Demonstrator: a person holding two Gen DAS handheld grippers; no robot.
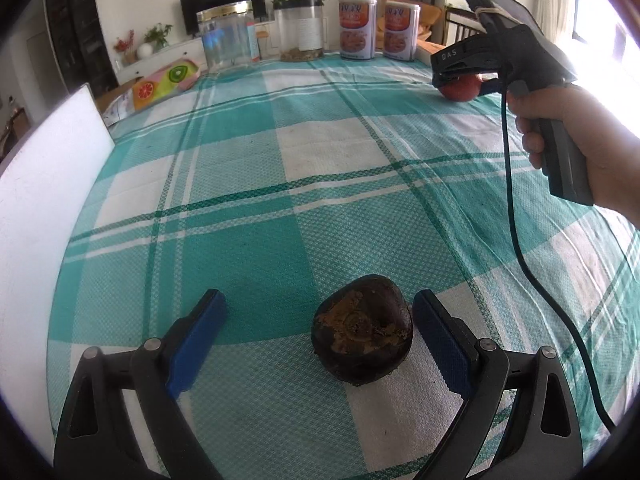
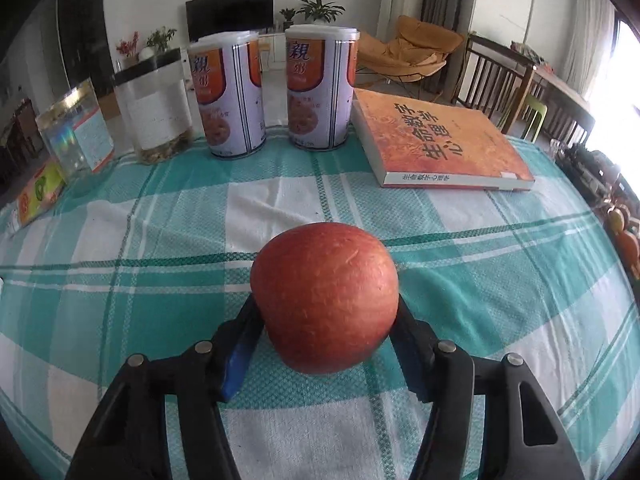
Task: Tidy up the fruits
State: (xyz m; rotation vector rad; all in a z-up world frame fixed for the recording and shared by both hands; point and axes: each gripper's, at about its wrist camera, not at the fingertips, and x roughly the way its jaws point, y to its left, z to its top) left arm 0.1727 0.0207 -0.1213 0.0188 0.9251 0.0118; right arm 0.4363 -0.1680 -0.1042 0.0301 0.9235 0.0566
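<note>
Left gripper [image 1: 320, 332] sits wide open around a dark fruit [image 1: 362, 330] near the table's [image 1: 240, 184] front edge; right gripper [image 1: 466, 80] clamps a red apple [image 1: 460, 89] far right.

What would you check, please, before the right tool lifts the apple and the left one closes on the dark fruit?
1. Right tool pads against both sides of the apple: ok, it sits between them with no visible gap.
2. Apple already off the tablecloth: cannot tell.
3. Left tool open wide enough for the dark fruit: ok, gaps show on both sides.
4. Dark fruit centred between the left tool's pads: not ok, it lies nearer the right pad.
5. Path clear around the apple: ok, the cans and book stand well behind it.
6. Where the fruits should go: cannot tell, no bowl or basket shows.
</note>
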